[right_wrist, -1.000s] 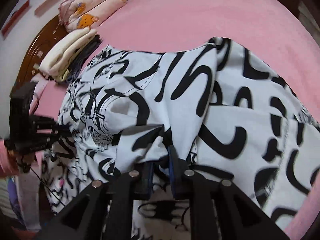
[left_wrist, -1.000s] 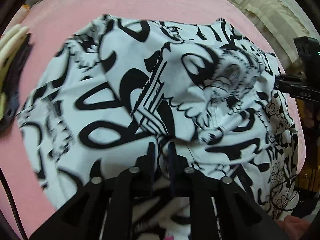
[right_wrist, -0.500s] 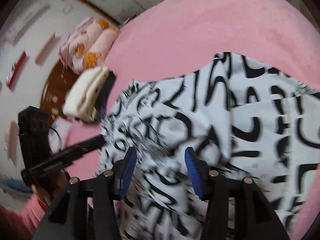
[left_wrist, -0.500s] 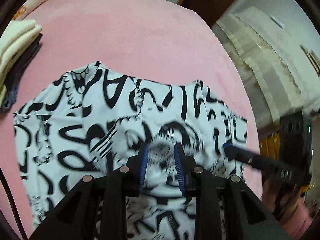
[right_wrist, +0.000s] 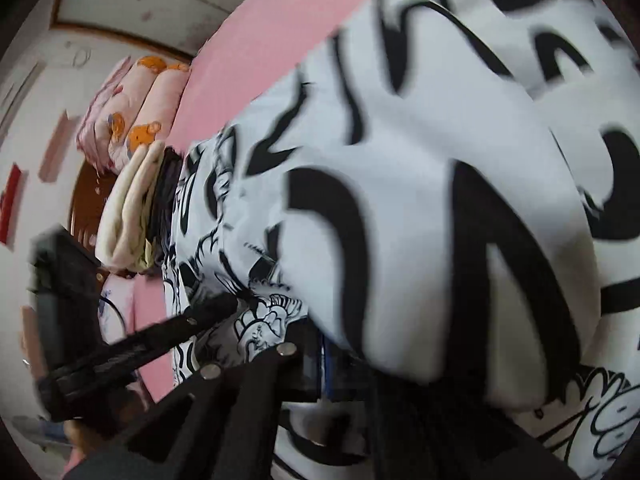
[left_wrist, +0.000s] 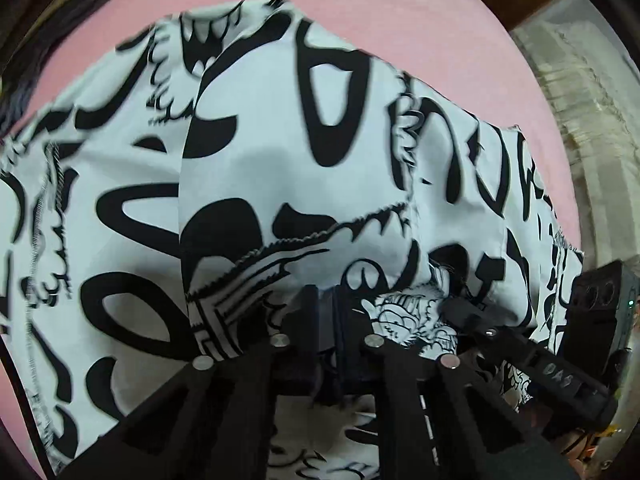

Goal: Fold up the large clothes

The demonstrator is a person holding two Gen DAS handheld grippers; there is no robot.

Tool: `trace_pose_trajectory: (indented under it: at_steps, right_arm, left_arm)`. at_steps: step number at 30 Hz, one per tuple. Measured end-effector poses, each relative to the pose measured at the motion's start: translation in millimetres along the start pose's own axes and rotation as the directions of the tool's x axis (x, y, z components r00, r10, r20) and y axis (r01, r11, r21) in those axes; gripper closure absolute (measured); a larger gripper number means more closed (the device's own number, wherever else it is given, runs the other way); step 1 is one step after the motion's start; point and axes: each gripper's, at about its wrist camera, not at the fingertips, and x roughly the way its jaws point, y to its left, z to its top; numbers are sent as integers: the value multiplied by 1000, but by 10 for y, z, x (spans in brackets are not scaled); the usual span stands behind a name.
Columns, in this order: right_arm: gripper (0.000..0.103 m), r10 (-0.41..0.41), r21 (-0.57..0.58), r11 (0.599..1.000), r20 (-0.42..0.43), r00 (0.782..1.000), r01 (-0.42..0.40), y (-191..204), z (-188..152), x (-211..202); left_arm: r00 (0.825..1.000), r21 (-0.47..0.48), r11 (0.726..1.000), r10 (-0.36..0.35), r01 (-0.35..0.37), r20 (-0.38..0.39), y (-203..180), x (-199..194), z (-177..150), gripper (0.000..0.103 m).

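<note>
Two hand-held grippers pinch the near hem of a black-and-white printed garment (left_wrist: 304, 128) over a pink bedspread (left_wrist: 400, 12). The left gripper (left_wrist: 328, 300) has its jaws drawn together on a bunched fold of the cloth right at its tips; the right gripper (right_wrist: 320, 360), just beside it, is likewise clamped on the fabric, which billows up in front of its lens. Beyond both tools the garment sags away across the bedspread, its far edge lying flat. It looks light, soft and limp, likely to droop and crease wherever unsupported, so corners and seamed edges seem the surest holds. Farther off, left of the right gripper, sit a stack of folded clothes (right_wrist: 132, 208) and a rolled quilt (right_wrist: 132, 108).
</note>
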Motion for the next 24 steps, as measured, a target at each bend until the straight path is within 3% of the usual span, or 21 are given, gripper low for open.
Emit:
trace_pose_trajectory:
  at_steps: [3, 9, 11, 16, 21, 24]
  right_arm:
    - [103, 30, 37, 999, 20, 999, -31, -149, -12, -106]
    - [103, -68, 60, 996, 86, 994, 62, -395, -74, -451]
    - [103, -80, 97, 993, 81, 993, 72, -499, -104, -519]
    - [103, -170, 16, 985, 57, 984, 170, -473, -194, -562]
    - [103, -167, 96, 982, 40, 985, 162, -568, -220, -602]
    - [103, -203, 107, 974, 15, 979, 200, -476, -257, -644]
  left_arm:
    - [999, -24, 999, -36, 36, -3, 81, 35, -5, 102]
    - [1000, -41, 999, -1, 2, 12, 157, -14, -173, 102]
    - [1000, -56, 998, 7, -6, 14, 190, -41, -257, 102]
    - [999, -59, 998, 32, -32, 10, 270, -63, -451, 102]
    - [993, -44, 992, 115, -115, -10, 248, -106, -547, 102]
    - [994, -55, 993, 107, -108, -16, 226, -150, -632, 102]
